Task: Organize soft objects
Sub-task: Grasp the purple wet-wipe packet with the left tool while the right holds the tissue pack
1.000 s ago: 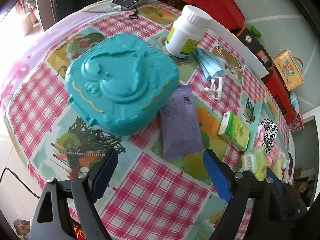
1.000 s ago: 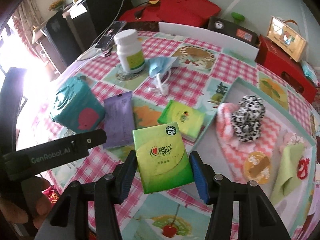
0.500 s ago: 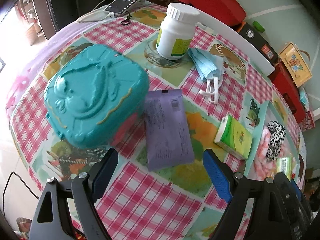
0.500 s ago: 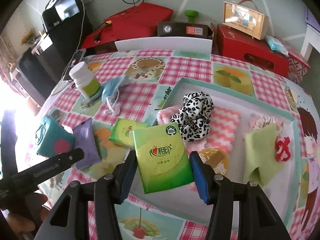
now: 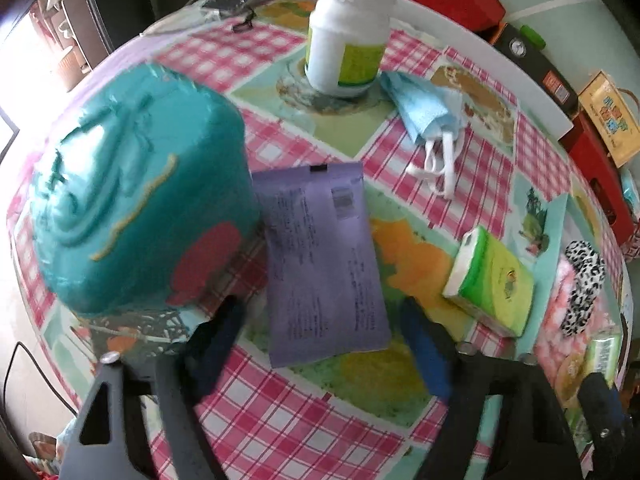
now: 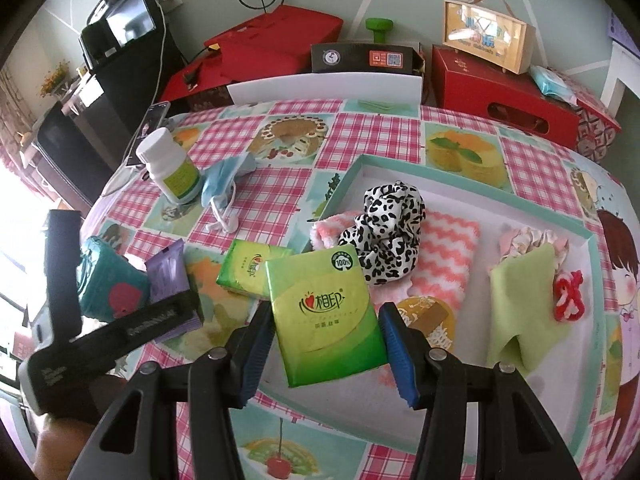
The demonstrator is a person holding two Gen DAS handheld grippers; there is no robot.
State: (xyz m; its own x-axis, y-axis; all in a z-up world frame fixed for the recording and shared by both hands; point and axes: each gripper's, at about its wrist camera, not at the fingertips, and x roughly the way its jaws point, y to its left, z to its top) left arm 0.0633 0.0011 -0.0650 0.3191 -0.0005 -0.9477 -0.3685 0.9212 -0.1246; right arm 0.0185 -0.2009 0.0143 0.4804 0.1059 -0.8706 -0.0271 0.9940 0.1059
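A purple flat packet [image 5: 320, 264] lies on the checked tablecloth beside a teal case [image 5: 132, 208]. My left gripper [image 5: 320, 346] points down over the packet's near end. Its jaws are closing with that end between them, and the pads stand clear of its edges. My right gripper [image 6: 326, 340] is shut on a green tissue pack [image 6: 326, 316], held above the near left corner of the teal-rimmed tray [image 6: 460, 184]. A second green tissue pack [image 5: 492, 284] lies on the cloth between the packet and the tray. A blue face mask [image 5: 428, 108] lies farther back.
The tray holds a leopard scrunchie [image 6: 392, 232], a pink zigzag cloth [image 6: 444, 256], a green cloth [image 6: 524, 304] and a red-and-white knot [image 6: 568, 294]. A white bottle [image 5: 348, 36] stands by the mask. Red boxes line the table's far side.
My left gripper has come down and closer to the purple packet, with its jaws narrower. The right gripper first swung with the tissue pack from the table over the tray, then stayed still.
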